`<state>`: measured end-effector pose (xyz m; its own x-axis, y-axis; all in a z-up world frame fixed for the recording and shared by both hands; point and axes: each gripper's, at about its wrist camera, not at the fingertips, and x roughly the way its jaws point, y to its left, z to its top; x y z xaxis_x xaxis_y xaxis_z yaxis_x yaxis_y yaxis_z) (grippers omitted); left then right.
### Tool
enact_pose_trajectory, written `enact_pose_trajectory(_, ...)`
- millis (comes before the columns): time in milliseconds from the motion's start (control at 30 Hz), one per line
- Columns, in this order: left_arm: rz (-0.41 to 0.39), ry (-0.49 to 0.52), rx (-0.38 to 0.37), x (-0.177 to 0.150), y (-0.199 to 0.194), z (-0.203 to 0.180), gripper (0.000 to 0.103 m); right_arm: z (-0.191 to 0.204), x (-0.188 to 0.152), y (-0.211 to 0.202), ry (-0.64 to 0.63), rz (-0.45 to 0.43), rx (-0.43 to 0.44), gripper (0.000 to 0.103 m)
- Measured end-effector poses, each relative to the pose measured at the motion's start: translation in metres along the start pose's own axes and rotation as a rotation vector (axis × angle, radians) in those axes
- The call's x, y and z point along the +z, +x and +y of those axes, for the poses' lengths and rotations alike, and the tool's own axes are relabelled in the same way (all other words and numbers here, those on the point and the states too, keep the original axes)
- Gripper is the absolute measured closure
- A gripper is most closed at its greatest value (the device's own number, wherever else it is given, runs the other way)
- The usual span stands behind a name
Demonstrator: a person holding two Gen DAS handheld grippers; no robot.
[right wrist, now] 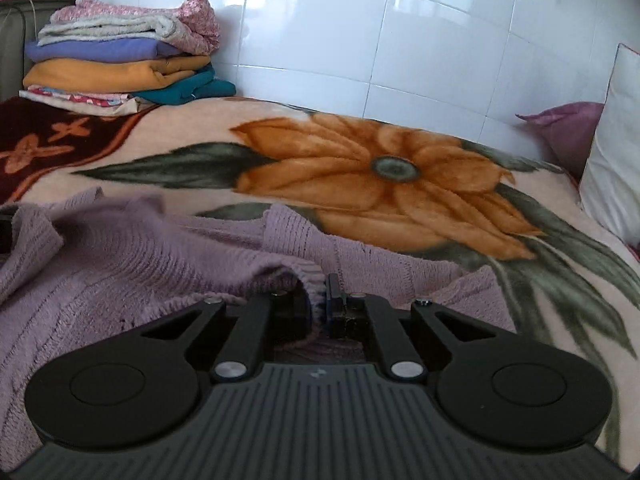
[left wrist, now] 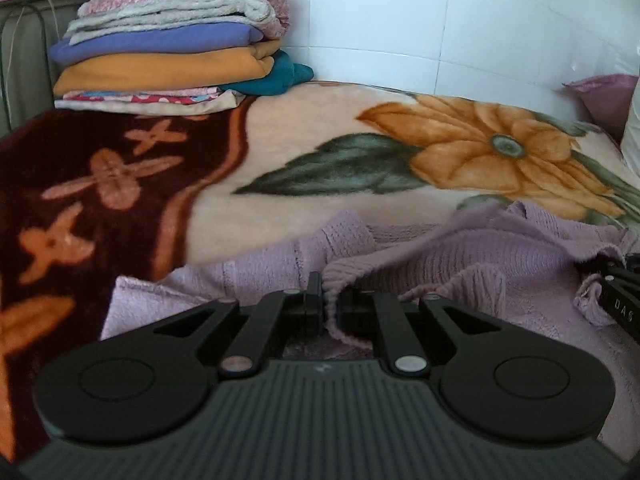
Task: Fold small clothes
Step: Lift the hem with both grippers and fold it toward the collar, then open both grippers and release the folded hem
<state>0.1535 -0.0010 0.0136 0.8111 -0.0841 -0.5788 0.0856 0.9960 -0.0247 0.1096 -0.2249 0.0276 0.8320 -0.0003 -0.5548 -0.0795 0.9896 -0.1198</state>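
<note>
A lilac knitted sweater (left wrist: 460,256) lies rumpled on the flowered blanket (left wrist: 304,148), close in front of both cameras. My left gripper (left wrist: 329,300) is shut on a ribbed edge of the sweater, which hangs down between its jaws. In the right wrist view the same sweater (right wrist: 120,248) spreads to the left, and my right gripper (right wrist: 320,300) is shut on another ribbed edge of it. The right gripper's black body (left wrist: 620,300) shows at the right edge of the left wrist view. Both held edges are raised slightly over the rest of the garment.
A stack of folded clothes (left wrist: 172,48) stands at the far left against the white tiled wall (left wrist: 440,12). Pillows (right wrist: 608,132) lean at the right end. The blanket's orange flower (right wrist: 372,172) lies bare beyond the sweater.
</note>
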Motion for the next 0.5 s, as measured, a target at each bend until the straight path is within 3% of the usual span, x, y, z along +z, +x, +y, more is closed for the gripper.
enact_pose_trajectory(133, 0.015, -0.001, -0.001, 0.005, -0.011, -0.001, 0.093, -0.006, 0.004, -0.013, 0.042, 0.007, 0.026, 0.084)
enact_pose_trajectory(267, 0.035, -0.04, -0.042, 0.009, -0.032, 0.004, 0.092, -0.015, 0.009, -0.047, 0.103, 0.001, 0.053, 0.055)
enact_pose_trajectory(300, 0.039, -0.05, -0.052, 0.009, -0.039, 0.005, 0.091, -0.016, 0.009, -0.057, 0.112, -0.006, 0.06, 0.052)
enact_pose_trajectory(367, 0.047, -0.062, -0.069, 0.009, -0.052, 0.007, 0.083, -0.018, 0.01, -0.076, 0.118, -0.015, 0.07, 0.045)
enact_pose_trajectory(433, 0.041, -0.065, -0.078, 0.007, -0.069, 0.007, 0.066, -0.017, 0.01, -0.097, 0.109, -0.025, 0.078, 0.04)
enact_pose_trajectory(500, 0.033, -0.05, -0.084, 0.005, -0.086, 0.007, 0.065, -0.016, 0.01, -0.117, 0.087, -0.041, 0.085, 0.036)
